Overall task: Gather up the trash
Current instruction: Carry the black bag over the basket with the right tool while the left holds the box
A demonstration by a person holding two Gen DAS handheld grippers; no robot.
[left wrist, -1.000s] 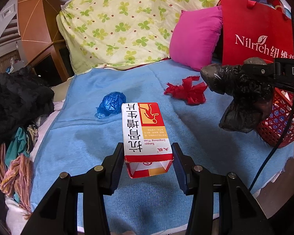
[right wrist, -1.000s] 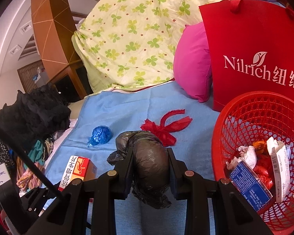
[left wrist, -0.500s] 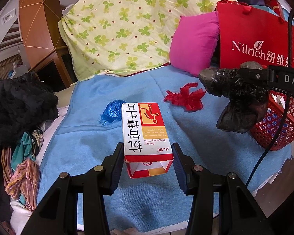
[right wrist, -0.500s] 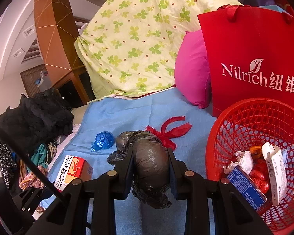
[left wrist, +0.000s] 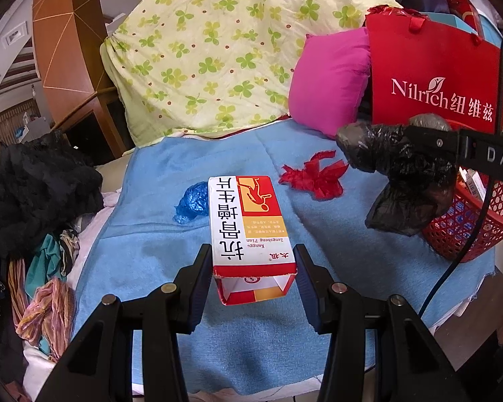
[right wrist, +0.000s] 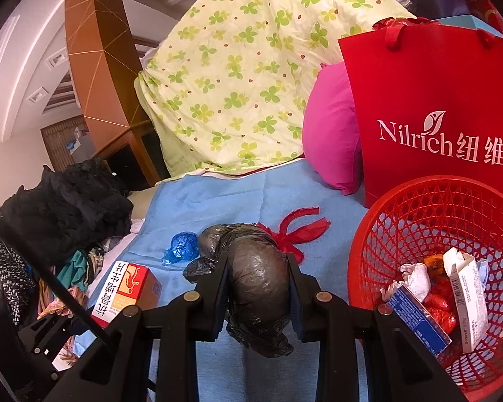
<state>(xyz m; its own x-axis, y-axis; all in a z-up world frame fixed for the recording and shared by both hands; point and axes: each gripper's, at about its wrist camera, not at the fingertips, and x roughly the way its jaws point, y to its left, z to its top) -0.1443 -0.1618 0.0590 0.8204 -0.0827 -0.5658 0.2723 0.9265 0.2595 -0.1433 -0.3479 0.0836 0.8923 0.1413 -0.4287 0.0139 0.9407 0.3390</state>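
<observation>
My left gripper (left wrist: pixel 251 268) is shut on a red and white medicine box (left wrist: pixel 248 221) and holds it above the blue blanket (left wrist: pixel 157 227). The box also shows in the right wrist view (right wrist: pixel 125 289). My right gripper (right wrist: pixel 256 278) is shut on a crumpled black plastic bag (right wrist: pixel 258 278), held above the blanket just left of the red basket (right wrist: pixel 429 214). The bag also shows in the left wrist view (left wrist: pixel 402 174). The basket holds boxes and wrappers. A blue plastic wad (left wrist: pixel 192 201) and a red ribbon scrap (left wrist: pixel 313 176) lie on the blanket.
A red Nilrich paper bag (right wrist: pixel 429 100) stands behind the basket beside a pink pillow (right wrist: pixel 328 137). A clover-print quilt (left wrist: pixel 218 50) is piled at the back. Black and coloured clothes (left wrist: pixel 33 194) lie at the left edge of the bed.
Both grippers have lifted and pulled back a little with their loads. The basket sits lower and nearer the right gripper's right side.
</observation>
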